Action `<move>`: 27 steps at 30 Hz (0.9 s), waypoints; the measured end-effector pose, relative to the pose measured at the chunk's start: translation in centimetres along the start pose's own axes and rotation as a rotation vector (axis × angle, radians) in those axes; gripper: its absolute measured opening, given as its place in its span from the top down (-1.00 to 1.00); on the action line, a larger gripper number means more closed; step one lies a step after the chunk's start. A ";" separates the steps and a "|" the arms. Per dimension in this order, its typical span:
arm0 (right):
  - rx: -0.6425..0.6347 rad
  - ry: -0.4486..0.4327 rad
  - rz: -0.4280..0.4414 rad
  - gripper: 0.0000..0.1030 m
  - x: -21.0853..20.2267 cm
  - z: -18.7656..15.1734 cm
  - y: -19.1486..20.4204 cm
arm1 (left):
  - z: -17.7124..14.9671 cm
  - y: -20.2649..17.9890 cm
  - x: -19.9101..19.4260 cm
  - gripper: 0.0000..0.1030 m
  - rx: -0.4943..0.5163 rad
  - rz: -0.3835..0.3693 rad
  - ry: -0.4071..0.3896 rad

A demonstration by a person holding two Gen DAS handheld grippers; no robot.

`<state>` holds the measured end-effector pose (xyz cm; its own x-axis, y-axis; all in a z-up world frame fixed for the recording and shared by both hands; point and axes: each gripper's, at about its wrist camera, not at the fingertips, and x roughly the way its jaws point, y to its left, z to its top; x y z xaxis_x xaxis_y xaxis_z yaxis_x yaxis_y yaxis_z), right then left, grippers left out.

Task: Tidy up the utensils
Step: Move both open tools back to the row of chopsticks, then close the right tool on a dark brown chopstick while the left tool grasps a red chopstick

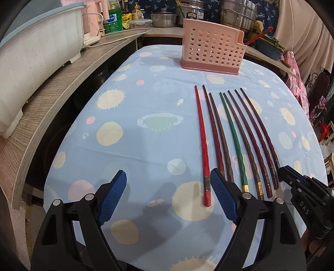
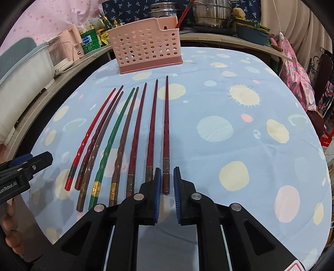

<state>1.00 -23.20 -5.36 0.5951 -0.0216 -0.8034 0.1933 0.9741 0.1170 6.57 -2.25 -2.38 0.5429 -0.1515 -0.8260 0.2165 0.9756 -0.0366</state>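
**Kitchen clutter around a planet-print table**

A light blue tablecloth printed with pale yellow suns and pastel planets (image 1: 146,100) covers the table. Along its left side runs a grey wood-grain counter (image 1: 62,83), which carries a large white plastic tub with a blue rim (image 1: 37,52), a pale pink electric kettle (image 1: 91,20) with a white cord, and a green-labelled plastic jar (image 1: 112,20). At the far end stand a lidded steel pot (image 1: 163,18) and a big stainless steel steamer (image 2: 211,14). A dark blue tray (image 2: 252,34) sits further right, near pink floral fabric (image 2: 292,66).
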 end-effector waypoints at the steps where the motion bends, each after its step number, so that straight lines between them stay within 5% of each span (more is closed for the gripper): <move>1: 0.003 0.004 -0.001 0.86 0.2 -0.1 -0.1 | -0.1 -0.1 0.1 -0.52 0.000 -0.002 0.002; 16: 0.033 -0.005 -0.013 0.87 -0.6 -0.9 -1.3 | -1.4 -1.3 1.9 -0.51 0.021 -0.022 0.056; 27: 0.034 -0.007 -0.011 0.86 -0.6 -0.9 -1.4 | -1.6 -1.5 3.1 -0.29 0.028 -0.017 0.094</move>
<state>-0.35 -24.34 -5.55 0.5978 -0.0339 -0.8009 0.2259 0.9657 0.1277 6.58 -3.92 -5.79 0.4609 -0.1512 -0.8745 0.2484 0.9680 -0.0364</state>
